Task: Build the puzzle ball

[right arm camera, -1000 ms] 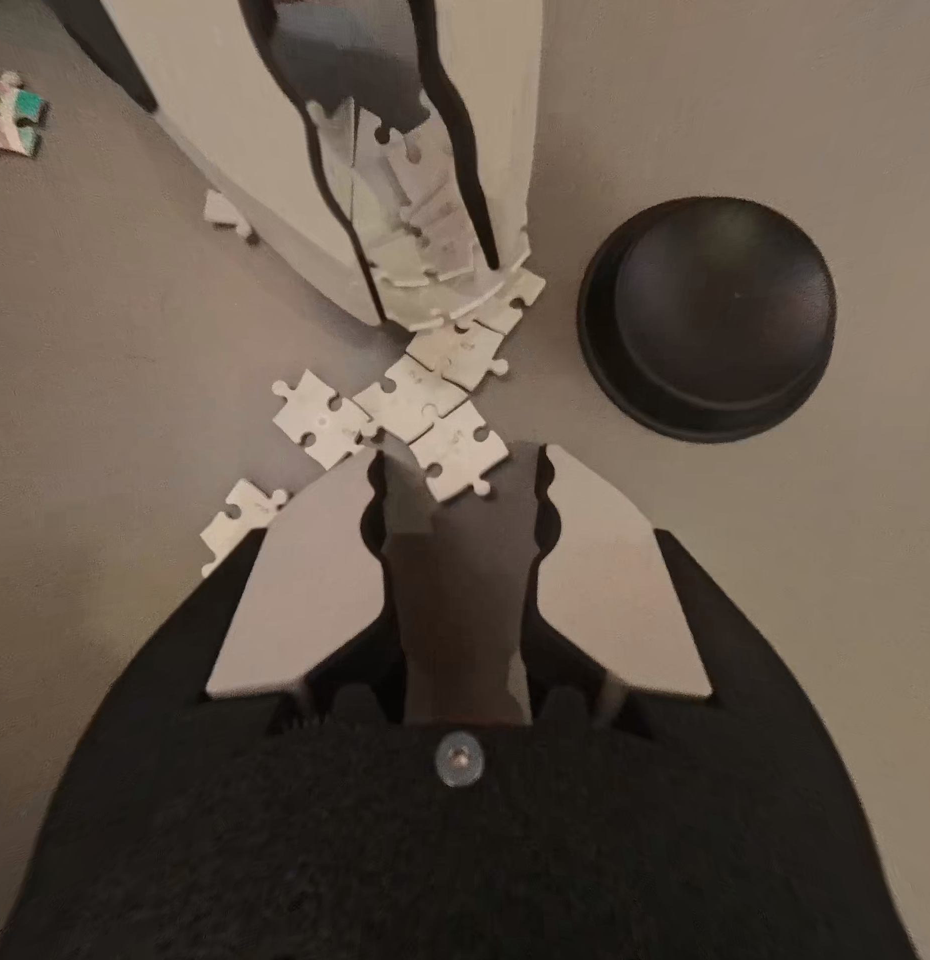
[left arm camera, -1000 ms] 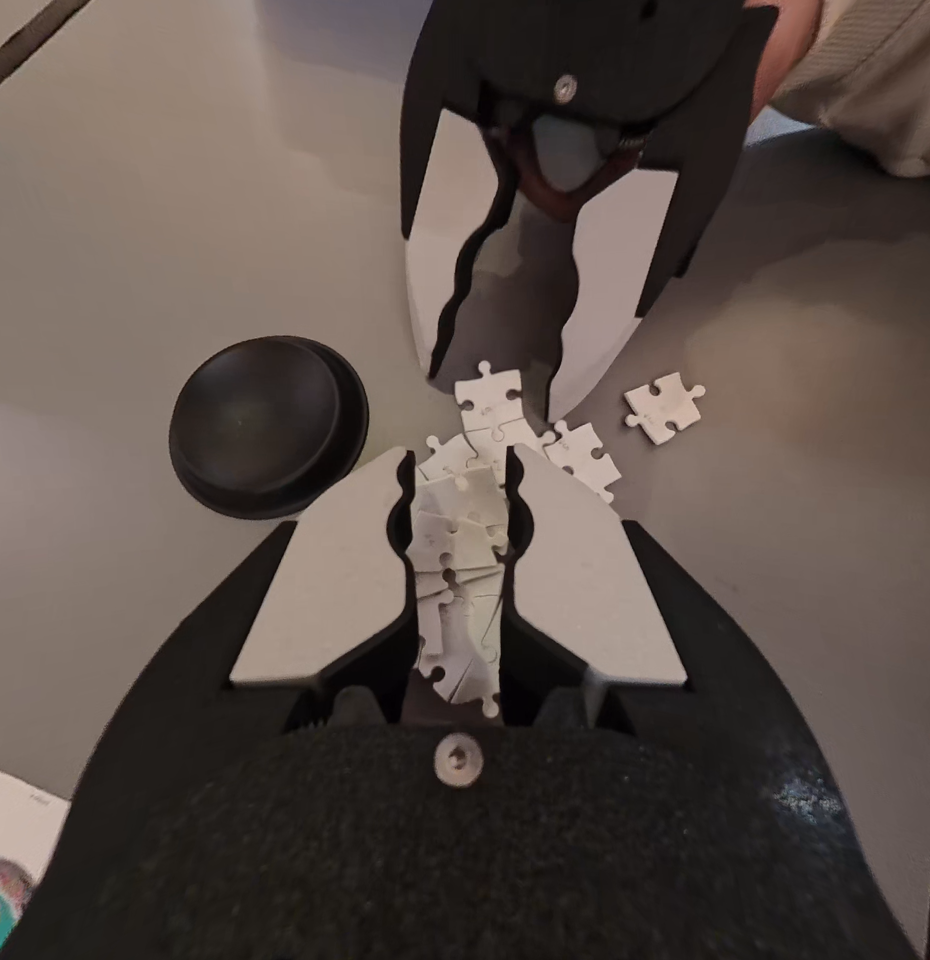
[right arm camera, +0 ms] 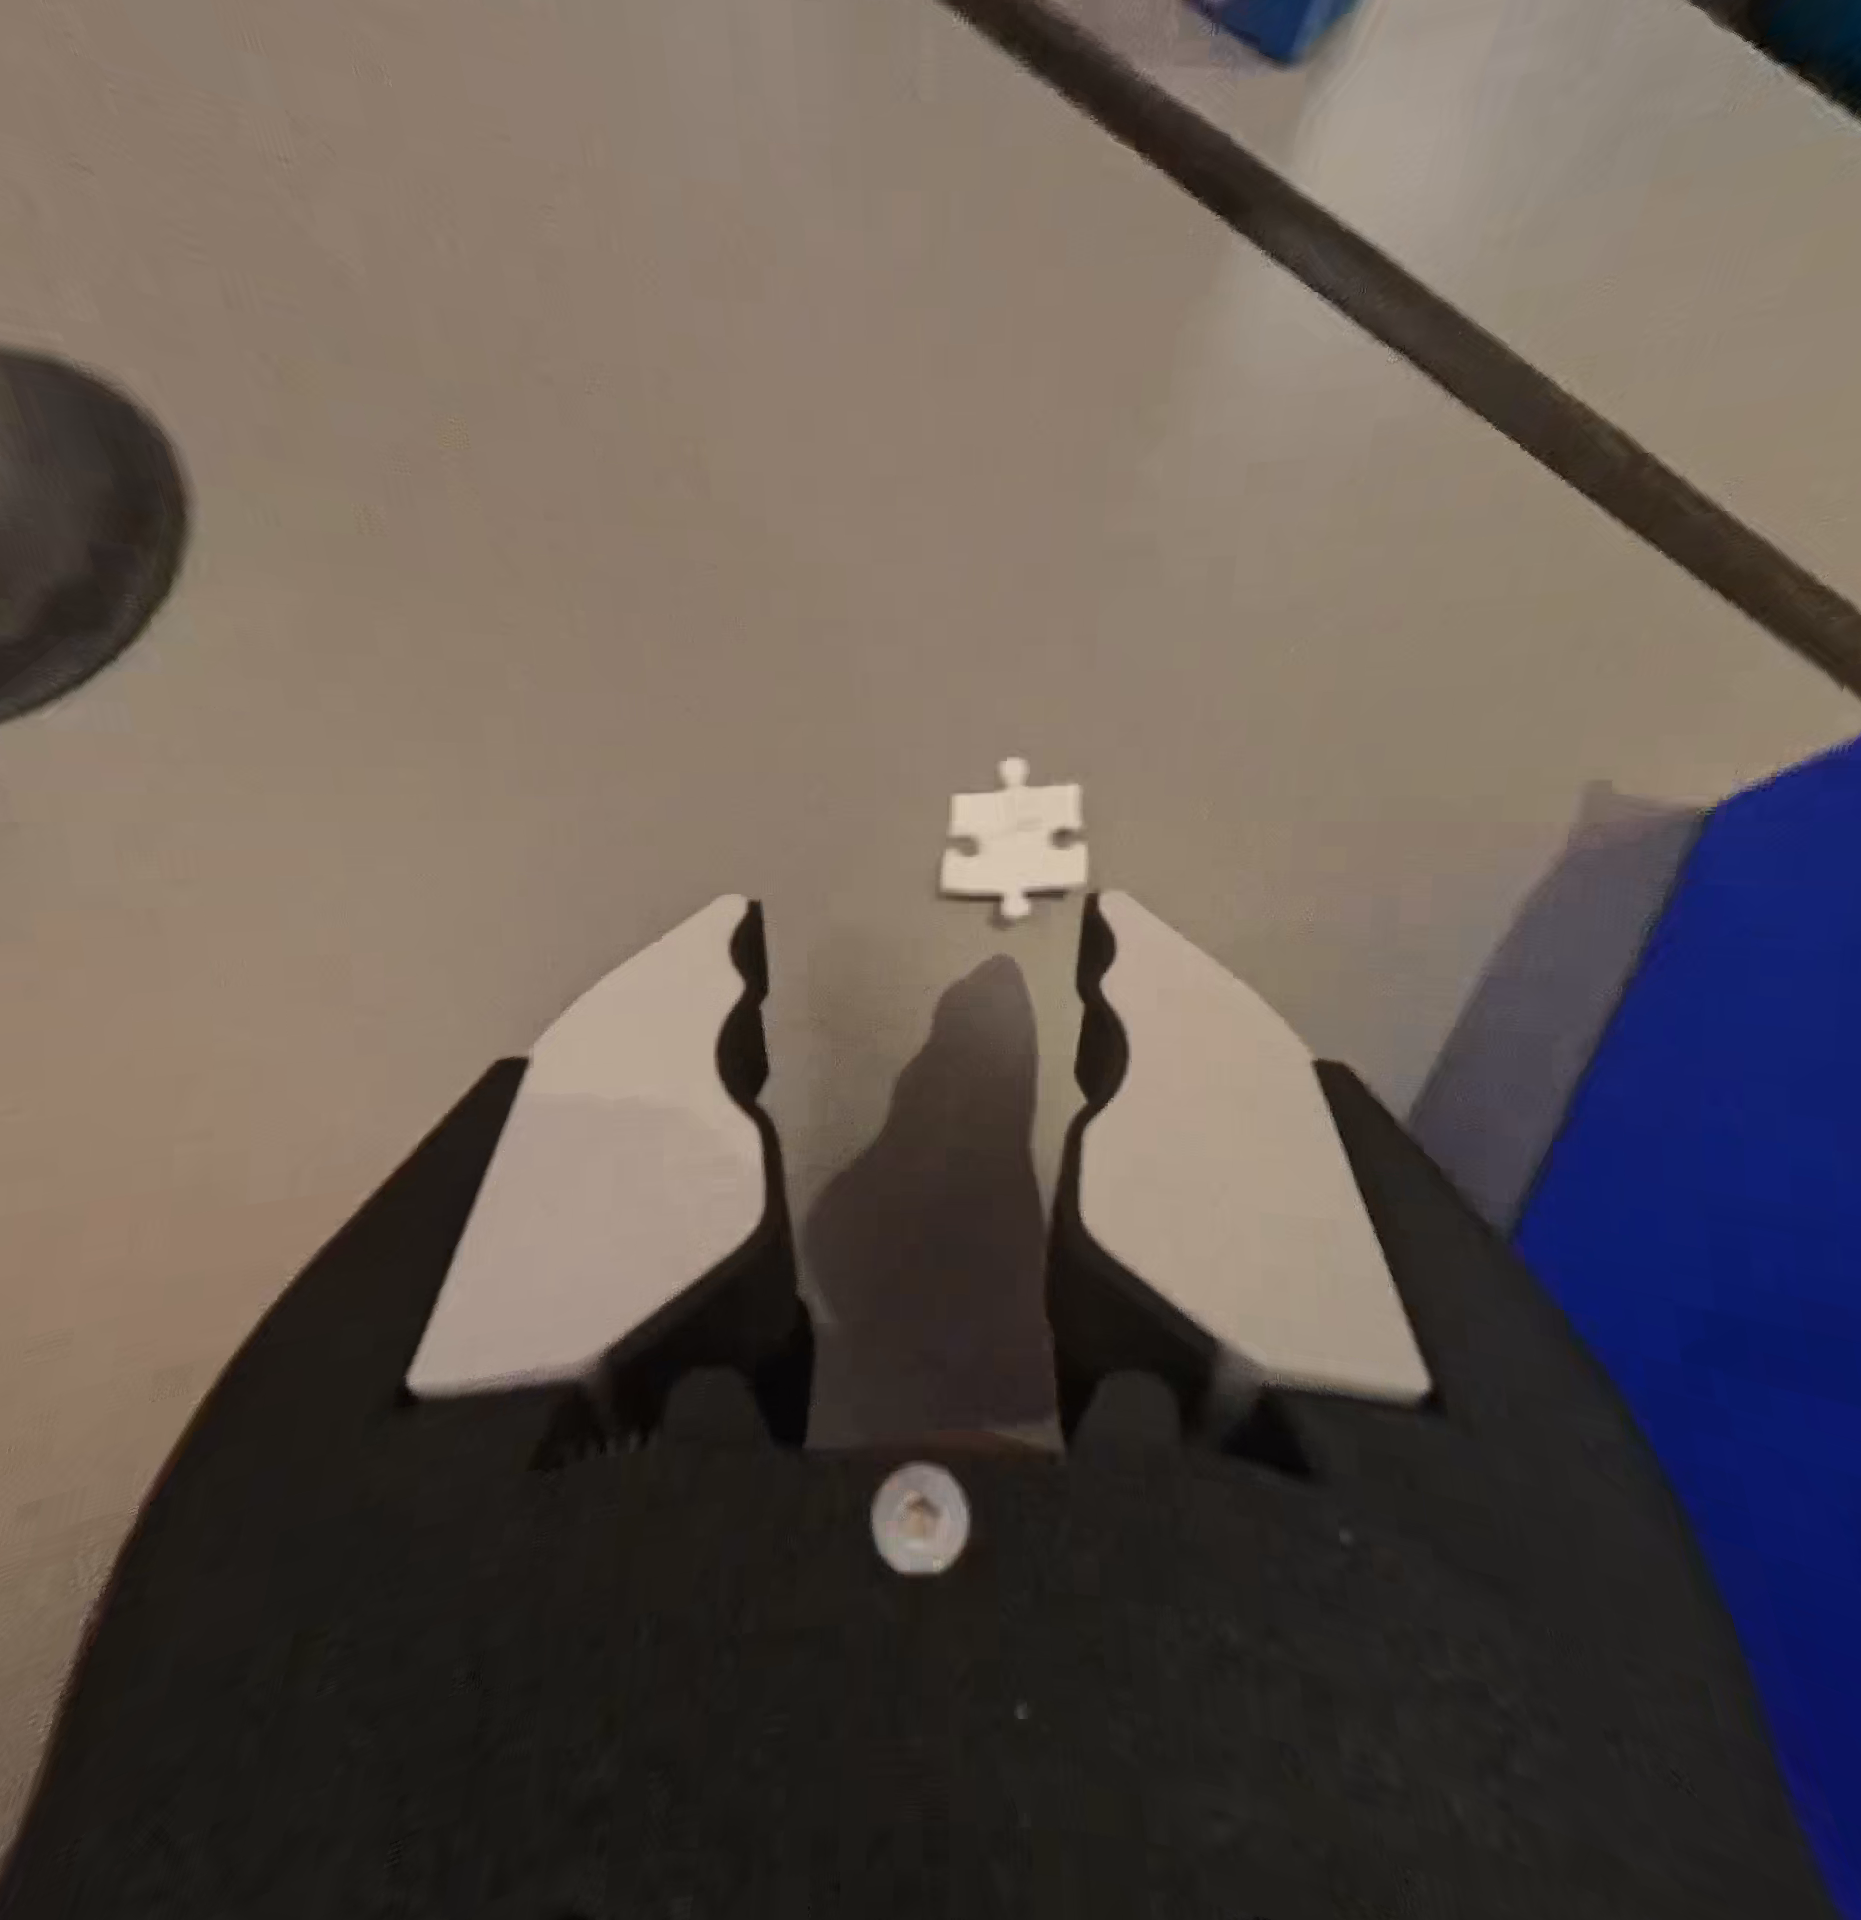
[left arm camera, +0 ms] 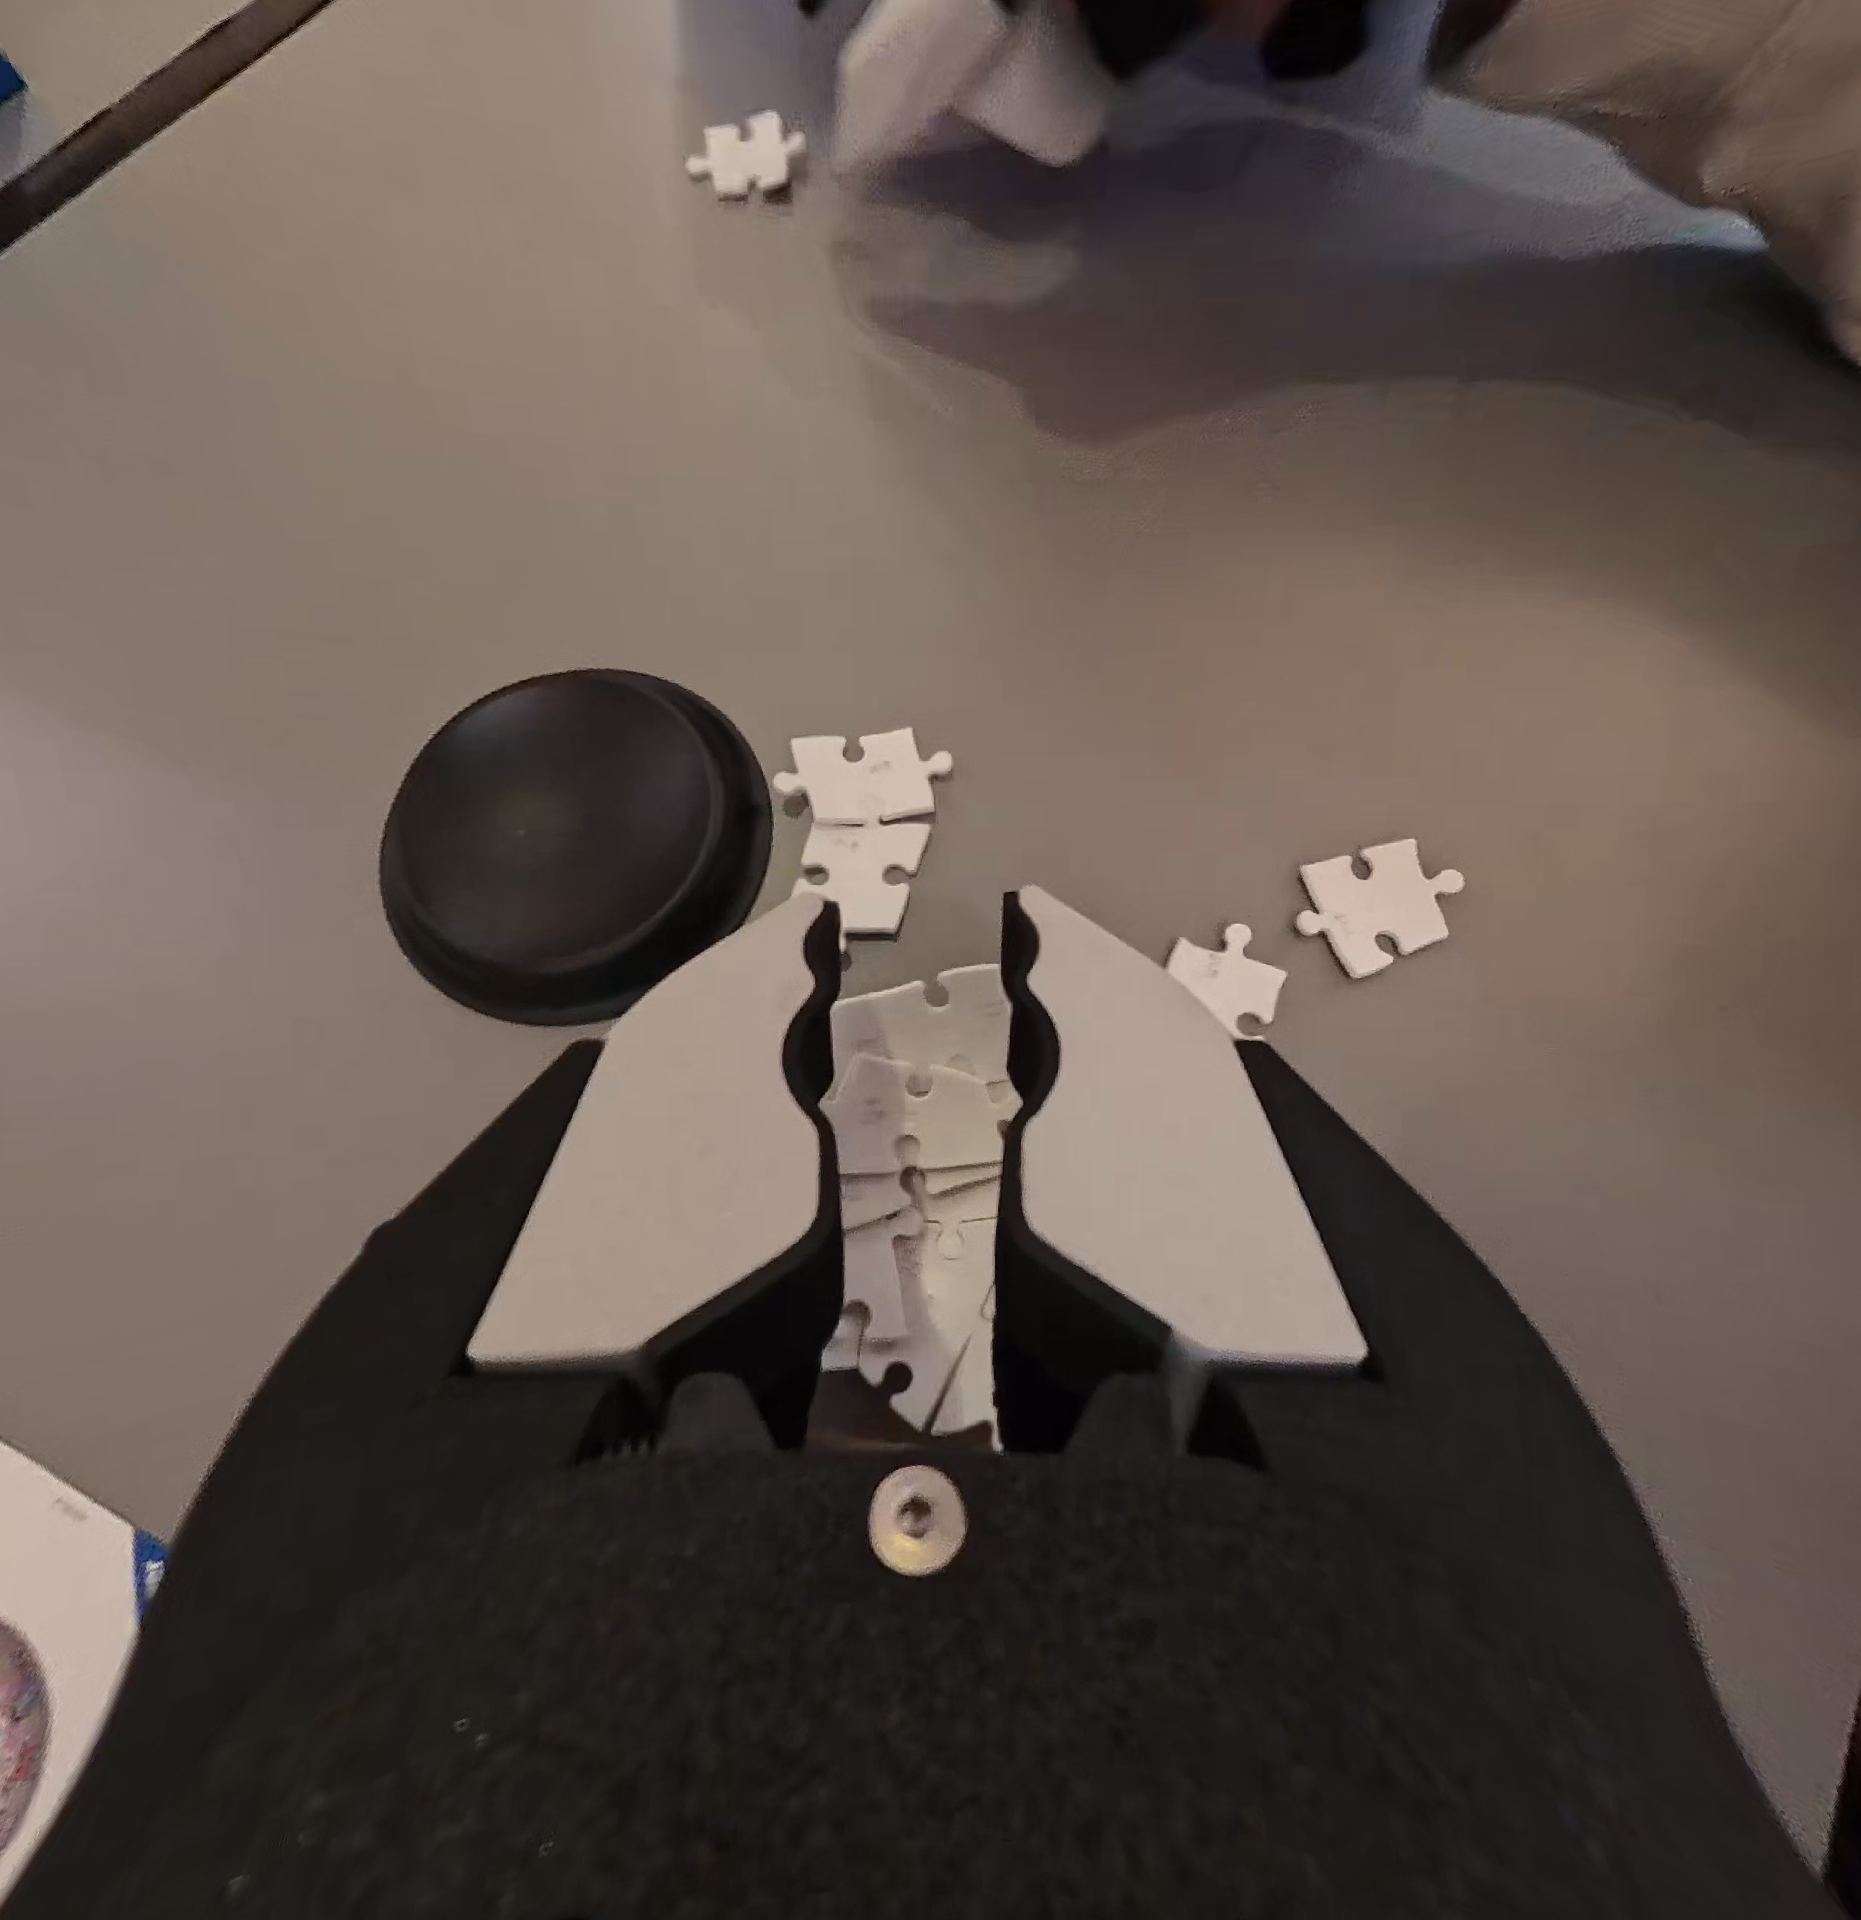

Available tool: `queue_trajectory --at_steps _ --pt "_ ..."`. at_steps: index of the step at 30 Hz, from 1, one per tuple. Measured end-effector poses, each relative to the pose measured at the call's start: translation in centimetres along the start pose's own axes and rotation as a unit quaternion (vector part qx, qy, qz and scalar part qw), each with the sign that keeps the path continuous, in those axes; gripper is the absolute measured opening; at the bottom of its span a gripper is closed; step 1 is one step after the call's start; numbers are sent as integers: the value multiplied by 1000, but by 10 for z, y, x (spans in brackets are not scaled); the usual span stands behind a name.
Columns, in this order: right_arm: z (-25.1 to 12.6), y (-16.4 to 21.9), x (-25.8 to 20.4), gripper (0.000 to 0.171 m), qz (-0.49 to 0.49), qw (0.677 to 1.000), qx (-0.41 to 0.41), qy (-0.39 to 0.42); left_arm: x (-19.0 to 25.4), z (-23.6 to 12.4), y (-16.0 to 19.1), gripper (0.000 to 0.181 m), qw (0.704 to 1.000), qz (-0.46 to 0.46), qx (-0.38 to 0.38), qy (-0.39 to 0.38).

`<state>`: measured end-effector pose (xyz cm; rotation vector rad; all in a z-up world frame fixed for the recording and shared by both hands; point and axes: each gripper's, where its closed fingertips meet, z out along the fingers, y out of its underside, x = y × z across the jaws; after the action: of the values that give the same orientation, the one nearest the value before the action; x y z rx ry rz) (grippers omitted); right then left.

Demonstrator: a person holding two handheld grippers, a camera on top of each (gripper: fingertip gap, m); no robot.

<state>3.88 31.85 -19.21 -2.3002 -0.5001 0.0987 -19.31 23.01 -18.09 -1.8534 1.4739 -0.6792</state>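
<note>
Swung away from the pile since 1 second ago, the right gripper (right arm camera: 921, 925) now hovers with jaws apart and empty, 1 white puzzle piece (right arm camera: 1014, 840) lying just beyond its tips, toward the tabletop's (right arm camera: 490, 312) far edge. Left gripper (left arm camera: 915, 920) clamps the joined curved puzzle section (left arm camera: 921, 1164), beside the black stand (left arm camera: 567, 842).

**Counts on the table**

In the left wrist view, five loose white puzzle pieces (left arm camera: 1378, 921) are lying on the table, with one black round stand (left arm camera: 573, 842) sitting at centre left. Two grippers are showing. One joined cluster of pieces (left arm camera: 921, 1164) is sitting at lower centre.
</note>
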Motion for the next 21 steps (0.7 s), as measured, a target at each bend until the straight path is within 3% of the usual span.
queue_trajectory --at_steps 2,5,8,12,13,18,21 --pt "16 2 12 59 52 999 -2 -13 5 -1 -1 28 1000 3 4 8" --pt "38 5 19 62 55 998 -19 -3 9 -5 0 28 1000 -3 7 15" --pt "40 2 25 31 71 997 -21 -1 10 -14 4 27 1000 -9 12 16" --pt "37 4 24 25 61 998 -21 14 1 -25 10 27 1000 -16 14 1" --pt "33 5 27 0 53 998 -24 25 -1 -28 10 27 1000 -21 17 0" --pt "-29 -29 16 0 17 998 30 50 -9 -46 17 27 998 -48 33 -13" --pt "-82 -39 12 0 12 998 6 59 -9 -60 27 27 998 -54 33 -27"
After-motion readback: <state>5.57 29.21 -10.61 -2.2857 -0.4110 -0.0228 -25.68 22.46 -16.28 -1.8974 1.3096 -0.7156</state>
